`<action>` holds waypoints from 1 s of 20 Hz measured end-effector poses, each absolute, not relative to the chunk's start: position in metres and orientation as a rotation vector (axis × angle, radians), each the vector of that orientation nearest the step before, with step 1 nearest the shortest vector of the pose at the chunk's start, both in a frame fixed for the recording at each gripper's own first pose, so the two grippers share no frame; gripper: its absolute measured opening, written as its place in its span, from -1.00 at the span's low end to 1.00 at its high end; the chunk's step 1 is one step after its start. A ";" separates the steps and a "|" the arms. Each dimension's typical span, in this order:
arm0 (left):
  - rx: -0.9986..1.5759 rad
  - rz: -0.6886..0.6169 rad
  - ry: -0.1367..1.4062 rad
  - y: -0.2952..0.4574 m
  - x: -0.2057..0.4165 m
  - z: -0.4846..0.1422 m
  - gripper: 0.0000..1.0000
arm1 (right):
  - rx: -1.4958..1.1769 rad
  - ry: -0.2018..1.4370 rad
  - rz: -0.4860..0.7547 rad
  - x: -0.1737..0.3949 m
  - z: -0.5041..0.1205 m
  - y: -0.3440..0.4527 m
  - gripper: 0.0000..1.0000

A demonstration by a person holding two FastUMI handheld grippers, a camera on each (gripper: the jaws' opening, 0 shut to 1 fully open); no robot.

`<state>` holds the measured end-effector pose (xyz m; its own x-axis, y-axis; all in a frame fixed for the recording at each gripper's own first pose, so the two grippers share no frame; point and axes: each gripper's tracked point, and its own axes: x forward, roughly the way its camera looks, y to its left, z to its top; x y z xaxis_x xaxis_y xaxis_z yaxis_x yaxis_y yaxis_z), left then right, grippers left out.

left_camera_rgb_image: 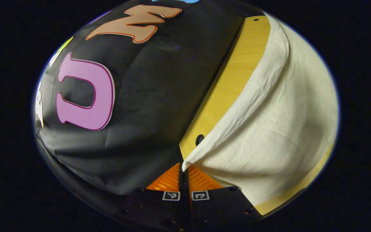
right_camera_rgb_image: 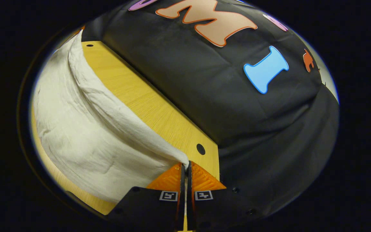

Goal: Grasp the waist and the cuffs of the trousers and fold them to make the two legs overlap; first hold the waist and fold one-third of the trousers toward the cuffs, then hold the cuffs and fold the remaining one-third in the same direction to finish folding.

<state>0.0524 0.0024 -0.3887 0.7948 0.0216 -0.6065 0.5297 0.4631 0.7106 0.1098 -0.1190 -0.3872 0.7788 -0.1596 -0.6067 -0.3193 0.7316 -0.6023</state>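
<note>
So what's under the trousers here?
The wooden table shows beyond the lifted trousers, pinched by the left gripper and right gripper. Anything beneath the cloth is covered.

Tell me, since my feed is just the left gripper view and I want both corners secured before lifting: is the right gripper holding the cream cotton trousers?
Observer: Yes. The right gripper is closed on a corner of the cream cotton trousers.
Operator: Is the cloth taut from there?
Observer: It runs up from the fingers in a lifted, rolled edge above the yellow wooden table.
Operator: Anything near that corner?
Observer: A dark round hole in the tabletop, just beside the fingers.
</note>
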 end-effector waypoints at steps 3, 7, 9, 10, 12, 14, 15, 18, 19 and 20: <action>1.019 -0.374 0.592 -0.008 0.058 -0.416 -1.00 | -0.758 0.715 0.077 0.117 -0.410 -0.118 -0.90; 0.911 -0.412 0.582 -0.026 0.051 -0.419 -0.92 | -0.661 0.710 0.053 0.105 -0.402 -0.113 0.50; 0.864 -0.393 0.581 -0.024 0.039 -0.405 0.28 | -0.584 0.691 0.036 0.114 -0.385 -0.114 1.00; 0.841 -0.370 0.572 -0.028 0.040 -0.399 0.87 | -0.536 0.690 0.021 0.111 -0.381 -0.116 0.94; 0.768 -0.321 0.559 -0.028 0.034 -0.383 0.89 | -0.434 0.697 -0.018 0.100 -0.374 -0.124 0.95; 0.655 -0.279 0.559 -0.030 0.020 -0.369 0.90 | -0.327 0.721 -0.069 0.084 -0.373 -0.143 0.96; 0.591 -0.266 0.565 -0.033 0.012 -0.364 0.90 | -0.270 0.742 -0.095 0.074 -0.377 -0.154 0.95; 0.397 -0.247 0.559 -0.046 -0.005 -0.349 0.91 | -0.122 0.800 -0.192 0.047 -0.392 -0.186 1.00; 0.360 -0.237 0.559 -0.044 -0.004 -0.346 0.90 | -0.074 0.815 -0.223 0.039 -0.399 -0.196 1.00; 0.329 -0.229 0.561 -0.043 -0.002 -0.344 0.91 | -0.028 0.830 -0.250 0.034 -0.406 -0.203 0.94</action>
